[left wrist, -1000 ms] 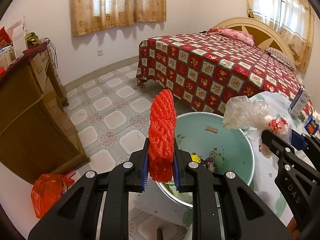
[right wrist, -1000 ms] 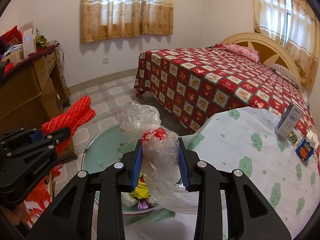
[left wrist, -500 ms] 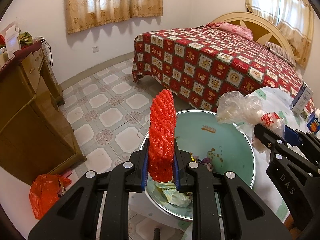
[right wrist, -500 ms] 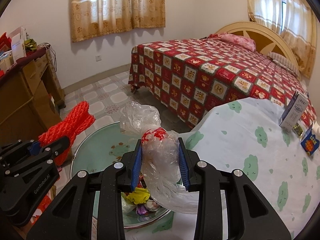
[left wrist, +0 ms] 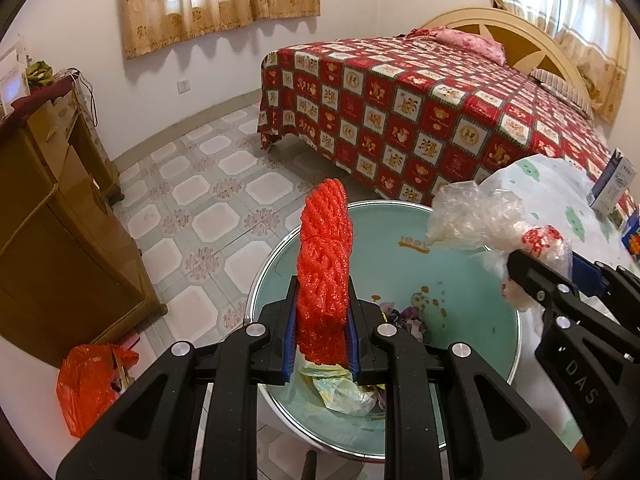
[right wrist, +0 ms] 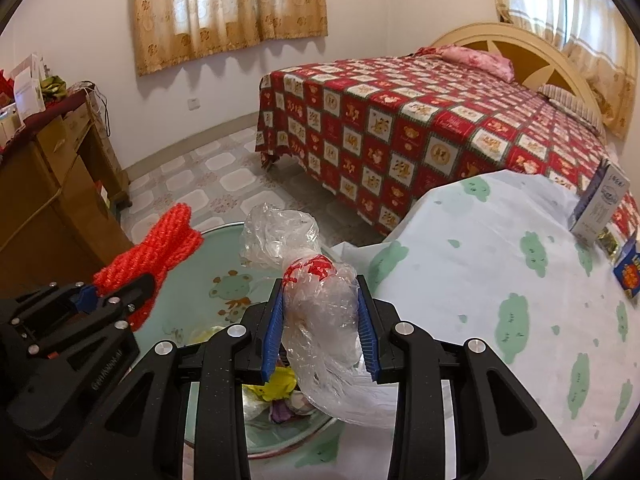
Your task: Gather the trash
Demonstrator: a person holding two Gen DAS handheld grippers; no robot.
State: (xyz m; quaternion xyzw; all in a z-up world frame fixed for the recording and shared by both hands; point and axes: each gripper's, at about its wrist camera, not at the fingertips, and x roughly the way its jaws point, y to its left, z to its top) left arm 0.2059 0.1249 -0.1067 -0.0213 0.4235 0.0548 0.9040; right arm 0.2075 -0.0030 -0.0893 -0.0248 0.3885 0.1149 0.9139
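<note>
Netting [left wrist: 325,264] between left gripper [left wrist: 322,344] pads

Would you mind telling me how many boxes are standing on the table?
2: a white box upright at the table's far right edge, and a blue box nearer. Others may lie out of frame.

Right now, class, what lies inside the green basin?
Inside the green basin: crumpled wrappers and purple scraps on frog-printed enamel. The tongs and the red foam net cover part.
</note>
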